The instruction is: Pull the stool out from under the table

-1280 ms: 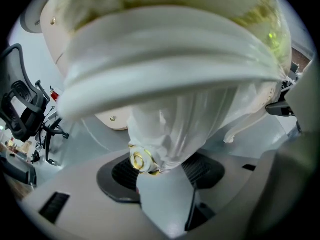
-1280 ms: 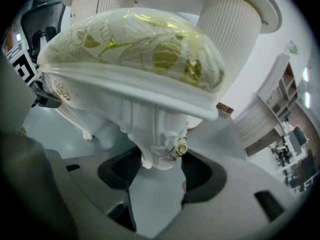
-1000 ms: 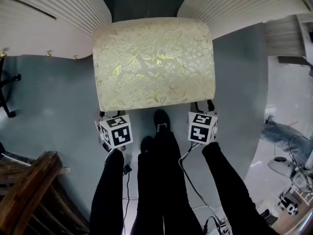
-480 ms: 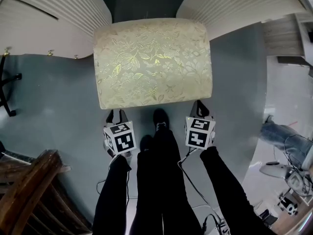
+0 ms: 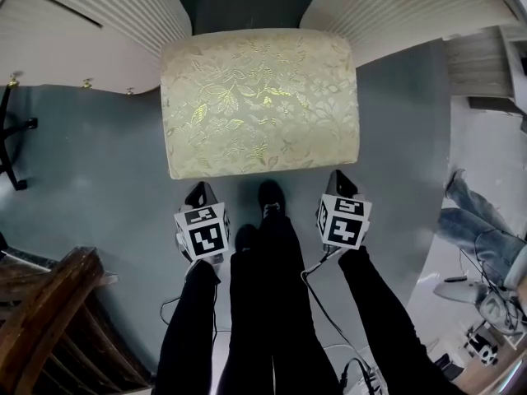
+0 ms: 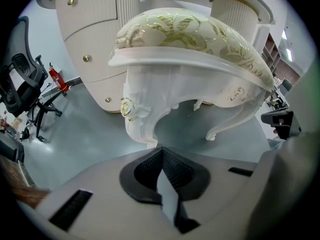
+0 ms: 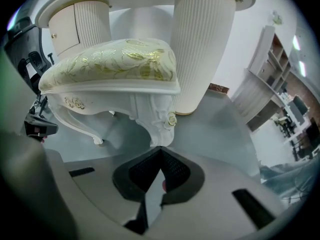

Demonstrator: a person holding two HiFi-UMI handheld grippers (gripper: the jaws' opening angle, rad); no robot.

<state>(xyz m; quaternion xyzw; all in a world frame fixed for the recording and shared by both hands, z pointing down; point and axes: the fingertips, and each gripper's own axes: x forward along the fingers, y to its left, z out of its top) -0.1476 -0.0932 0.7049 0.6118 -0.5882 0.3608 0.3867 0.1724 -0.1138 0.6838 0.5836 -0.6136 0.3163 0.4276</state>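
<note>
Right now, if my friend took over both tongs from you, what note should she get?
Left tongs: shut, empty, just short of the stool, touching nothing.
Right tongs: shut, empty, also just short of it.
Stool: in front of the person's feet, seat almost all in the open, its far edge between the two ribbed pedestals of the table.
Done: the pull looks finished, or nearly.
Left: if it should come further out, grip the seat's near edge and pull back.

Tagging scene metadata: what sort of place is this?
Probably a lab or office mock-up of a dressing room: a gold-brocade stool and white fluted dressing table stand on a grey floor, with an office chair and fire extinguisher nearby.
</note>
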